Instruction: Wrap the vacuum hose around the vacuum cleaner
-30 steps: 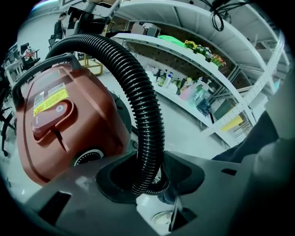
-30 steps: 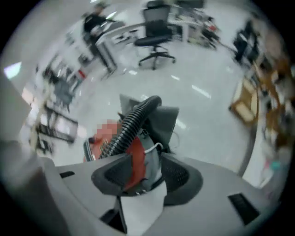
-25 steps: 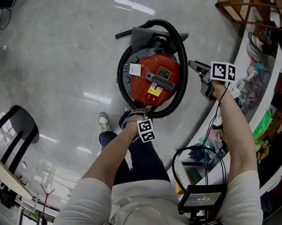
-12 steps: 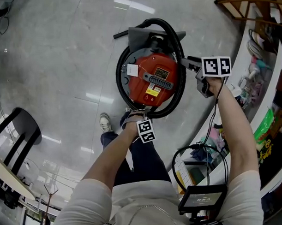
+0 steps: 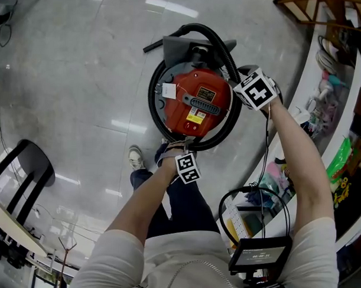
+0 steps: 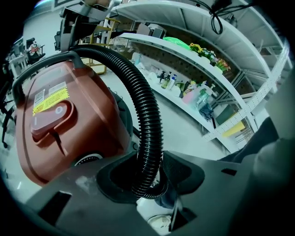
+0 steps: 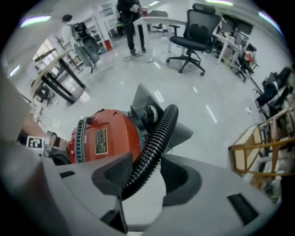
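Note:
A red canister vacuum cleaner [image 5: 197, 99] sits on the grey floor with its black ribbed hose [image 5: 222, 47] looped round the body. My left gripper [image 5: 179, 145] is at the vacuum's near side, shut on the hose [image 6: 147, 115]; the pads of the left gripper [image 6: 150, 177] squeeze it beside the red shell [image 6: 60, 120]. My right gripper [image 5: 239, 80] is at the vacuum's right side. In the right gripper view the hose [image 7: 159, 133] runs between the jaws of the right gripper [image 7: 145, 168], which are closing, with a small gap still showing at one pad.
White shelves [image 5: 336, 87] full of bottles and goods run along the right. A black chair [image 5: 20, 164] stands at the left. An office chair [image 7: 191, 32], desks and a standing person [image 7: 129, 23] are far off. A wooden rack [image 7: 258, 147] stands to the right.
My right gripper has swung left from open floor onto the hose at the vacuum's right side, its marker cube turning. The left gripper and vacuum have stayed put.

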The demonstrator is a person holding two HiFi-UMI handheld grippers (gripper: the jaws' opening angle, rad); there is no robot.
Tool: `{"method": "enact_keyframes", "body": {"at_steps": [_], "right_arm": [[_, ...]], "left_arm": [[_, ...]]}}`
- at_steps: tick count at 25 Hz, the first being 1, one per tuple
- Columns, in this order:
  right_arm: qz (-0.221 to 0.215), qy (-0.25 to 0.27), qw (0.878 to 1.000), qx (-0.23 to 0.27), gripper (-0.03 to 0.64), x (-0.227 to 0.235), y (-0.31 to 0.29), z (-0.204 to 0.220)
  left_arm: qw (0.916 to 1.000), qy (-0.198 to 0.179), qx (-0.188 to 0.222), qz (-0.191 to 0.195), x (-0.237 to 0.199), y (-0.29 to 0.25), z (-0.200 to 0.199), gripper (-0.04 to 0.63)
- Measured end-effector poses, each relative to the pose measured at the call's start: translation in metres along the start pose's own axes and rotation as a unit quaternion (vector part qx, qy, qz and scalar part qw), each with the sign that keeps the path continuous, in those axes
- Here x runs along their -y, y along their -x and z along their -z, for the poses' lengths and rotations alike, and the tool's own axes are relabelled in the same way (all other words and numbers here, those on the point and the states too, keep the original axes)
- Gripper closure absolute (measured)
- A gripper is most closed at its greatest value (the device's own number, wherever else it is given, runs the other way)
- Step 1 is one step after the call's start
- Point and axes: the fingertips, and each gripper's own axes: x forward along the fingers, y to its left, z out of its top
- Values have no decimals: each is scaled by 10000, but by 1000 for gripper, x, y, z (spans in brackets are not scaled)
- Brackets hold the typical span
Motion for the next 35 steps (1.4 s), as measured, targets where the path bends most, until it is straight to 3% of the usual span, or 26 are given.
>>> {"method": "enact_keyframes", "body": {"at_steps": [5,6,7,8,9,11,13,15,17,23,35], "right_arm": [[681,1182,9899,380,447,6,12,-4],[952,1601,9815,450,472,8,16,-8],[1196,2031,9707,467,604,10,20,-12],[1304,2330,9628,412,620,11,19,-13],[1239,2361,9633,316,620,12,15,-11],[923,1605,9822,305,620,18,6,-2],[700,305,9949,655,619,32,7,0],[485,-846,9894,1074,619,44,15,-5],[228,-1400,9821,1241,611,44,18,-8],[-132,-1637,9824,894,488,31,1,-6],[410,-1869,9762,1019,480,19,37,13]], "left_arm": [[9979,157,584,-219,-8,21,-14,419],[9970,111,705,-307,-11,26,-17,419],[9962,79,796,-349,-15,30,-19,419],[9957,73,850,-349,-18,32,-19,419],[9957,80,863,-327,-21,33,-19,419],[9964,61,815,-237,-19,32,-15,420],[9968,4,785,-148,-15,29,-16,419],[9966,39,812,-131,-17,28,-19,419],[9964,75,830,-122,-20,27,-19,419],[9964,109,835,-62,-17,33,-17,419],[9926,317,1121,-338,-28,77,-10,420]]}}
